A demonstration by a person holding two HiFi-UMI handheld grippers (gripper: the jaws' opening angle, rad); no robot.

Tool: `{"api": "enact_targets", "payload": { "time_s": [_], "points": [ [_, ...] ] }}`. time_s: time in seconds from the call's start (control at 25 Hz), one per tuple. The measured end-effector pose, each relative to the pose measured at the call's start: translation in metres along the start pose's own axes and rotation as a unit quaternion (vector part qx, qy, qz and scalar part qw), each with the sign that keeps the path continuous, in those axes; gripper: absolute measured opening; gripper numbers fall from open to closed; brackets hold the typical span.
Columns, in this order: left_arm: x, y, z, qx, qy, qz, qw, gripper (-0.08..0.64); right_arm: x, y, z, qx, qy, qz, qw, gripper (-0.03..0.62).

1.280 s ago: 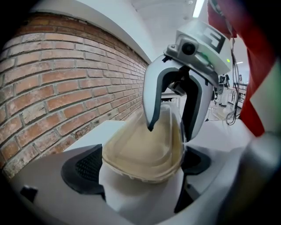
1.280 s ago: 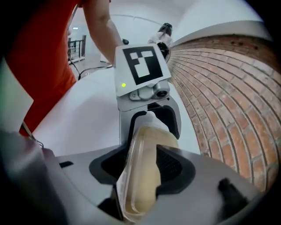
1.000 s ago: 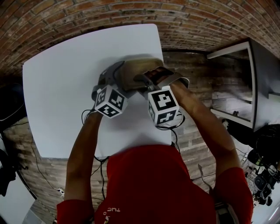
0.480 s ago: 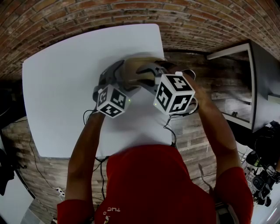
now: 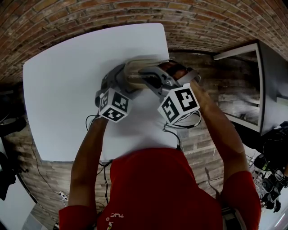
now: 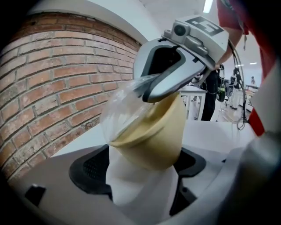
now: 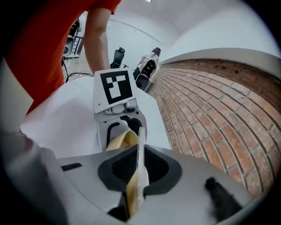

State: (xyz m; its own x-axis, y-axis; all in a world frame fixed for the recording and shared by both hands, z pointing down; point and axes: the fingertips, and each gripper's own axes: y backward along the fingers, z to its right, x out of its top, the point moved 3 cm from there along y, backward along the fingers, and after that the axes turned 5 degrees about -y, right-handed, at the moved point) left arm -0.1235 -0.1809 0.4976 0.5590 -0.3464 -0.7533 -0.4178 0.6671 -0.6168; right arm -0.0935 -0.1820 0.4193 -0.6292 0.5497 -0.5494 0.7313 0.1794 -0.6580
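Plainly, the left tool [image 6: 140,176] clamps the tan tub [image 6: 153,132] just above the worktop [image 5: 63,76], while the right tool [image 7: 134,184] pinches the clear lid [image 7: 140,140] by its rim. I'd keep the tub level and peel gently.

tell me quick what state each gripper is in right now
left gripper: closed, holding the beige container by its body.
right gripper: closed, pinching the edge of the clear lid.

FREE: desk [image 5: 58,85] open frame left, lower centre | BLOCKED: brick wall [image 5: 90,11] along top; left tongs [image 5: 119,77], right tongs [image 5: 147,75], tub [image 5: 136,68], lid [image 6: 120,112] crowd centre
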Motion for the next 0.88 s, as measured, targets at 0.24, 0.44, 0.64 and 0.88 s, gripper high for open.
{"api": "enact_targets", "payload": {
  "time_s": [0.24, 0.44, 0.64, 0.88],
  "points": [
    [-0.002, 0.004, 0.002, -0.032, 0.020, 0.003, 0.9993, 0.432, -0.005, 0.000, -0.008, -0.039, 0.052, 0.016, 0.998, 0.049],
    [0.000, 0.015, 0.005, -0.104, 0.071, 0.041, 0.9912, 0.466, -0.006, 0.001, -0.014, -0.038, 0.079, 0.029, 0.996, 0.049],
    [0.000, 0.013, 0.000, -0.083, 0.099, 0.037, 0.9908, 0.449, -0.005, -0.002, -0.024, -0.010, 0.066, 0.042, 0.997, 0.049],
    [-0.011, 0.006, 0.012, -0.056, 0.048, -0.016, 0.9971, 0.386, 0.005, 0.009, 0.002, 0.027, -0.035, 0.068, 0.997, 0.049]
  ]
}}
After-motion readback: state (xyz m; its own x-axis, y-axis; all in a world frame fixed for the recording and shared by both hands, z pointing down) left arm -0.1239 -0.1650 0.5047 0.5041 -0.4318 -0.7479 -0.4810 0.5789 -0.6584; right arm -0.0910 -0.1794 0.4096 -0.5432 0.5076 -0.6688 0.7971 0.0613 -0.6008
